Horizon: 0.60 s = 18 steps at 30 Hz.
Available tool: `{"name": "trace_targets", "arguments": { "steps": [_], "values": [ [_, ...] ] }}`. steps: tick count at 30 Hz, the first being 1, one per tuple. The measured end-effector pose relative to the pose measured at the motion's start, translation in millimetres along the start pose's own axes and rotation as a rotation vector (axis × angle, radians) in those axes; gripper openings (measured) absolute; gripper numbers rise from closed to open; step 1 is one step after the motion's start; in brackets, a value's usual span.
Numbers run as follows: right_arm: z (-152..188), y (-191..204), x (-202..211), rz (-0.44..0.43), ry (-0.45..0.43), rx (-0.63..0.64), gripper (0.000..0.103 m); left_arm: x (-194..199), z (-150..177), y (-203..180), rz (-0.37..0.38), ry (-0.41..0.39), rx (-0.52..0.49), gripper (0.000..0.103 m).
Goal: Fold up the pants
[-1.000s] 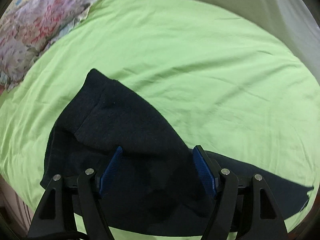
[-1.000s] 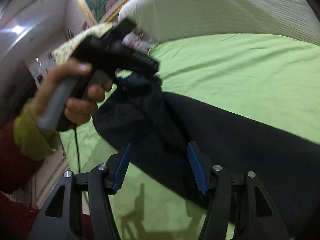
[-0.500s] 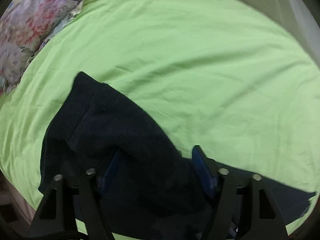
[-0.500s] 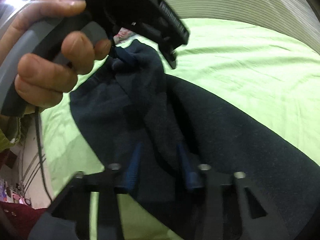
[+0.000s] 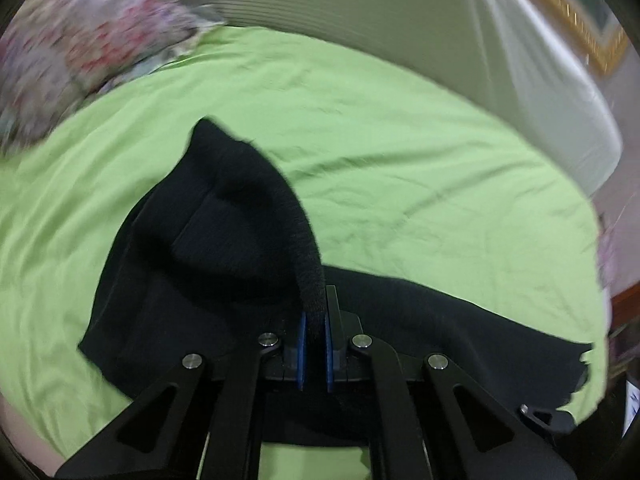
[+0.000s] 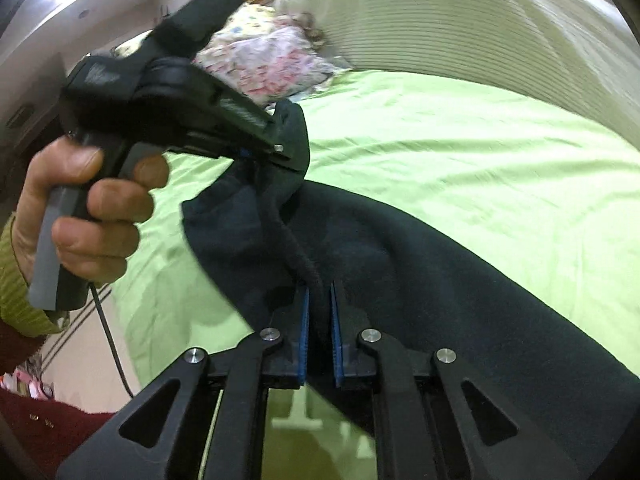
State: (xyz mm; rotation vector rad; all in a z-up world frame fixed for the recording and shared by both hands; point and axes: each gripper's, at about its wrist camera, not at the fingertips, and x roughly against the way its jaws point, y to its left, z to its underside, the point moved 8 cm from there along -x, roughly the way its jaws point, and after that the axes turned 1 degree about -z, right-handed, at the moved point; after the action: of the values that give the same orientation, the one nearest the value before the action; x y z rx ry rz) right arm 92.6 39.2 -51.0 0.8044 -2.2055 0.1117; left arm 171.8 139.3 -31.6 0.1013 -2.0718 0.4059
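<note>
Dark navy pants (image 5: pixel 224 240) lie on a green bed sheet (image 5: pixel 400 152), with one leg stretching right. My left gripper (image 5: pixel 315 320) is shut on a raised edge of the pants, which arches up from the cloth into the blue pads. My right gripper (image 6: pixel 319 320) is shut on another raised fold of the pants (image 6: pixel 420 272). In the right wrist view the left gripper (image 6: pixel 276 148) is held by a hand, lifting the waist end above the bed.
A floral pillow (image 5: pixel 88 48) lies at the far left of the bed and also shows in the right wrist view (image 6: pixel 272 60). A pale ribbed headboard (image 6: pixel 460 20) stands behind. The bed's edge and floor are at the left (image 6: pixel 88 352).
Both grippers were open over the pants; both have closed on folds of the cloth and lifted them off the sheet.
</note>
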Motion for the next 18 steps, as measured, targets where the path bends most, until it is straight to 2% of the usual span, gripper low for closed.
{"name": "trace_targets", "arguments": {
  "steps": [2, 5, 12, 18],
  "values": [
    [5, 5, -2, 0.005, 0.014, 0.011, 0.011, 9, 12, 18, 0.057, -0.024, 0.059, 0.005],
    [14, 5, -6, -0.008, 0.046, 0.001, 0.011, 11, 26, 40, 0.092, -0.038, 0.111, 0.005],
    [23, 11, -17, 0.017, 0.105, 0.039, 0.010, 2, 58, 68, 0.130, -0.044, 0.159, 0.005],
    [25, 10, -20, 0.040, 0.135, 0.073, 0.010, -15, 68, 87, 0.163, -0.021, 0.201, 0.006]
  ]
}}
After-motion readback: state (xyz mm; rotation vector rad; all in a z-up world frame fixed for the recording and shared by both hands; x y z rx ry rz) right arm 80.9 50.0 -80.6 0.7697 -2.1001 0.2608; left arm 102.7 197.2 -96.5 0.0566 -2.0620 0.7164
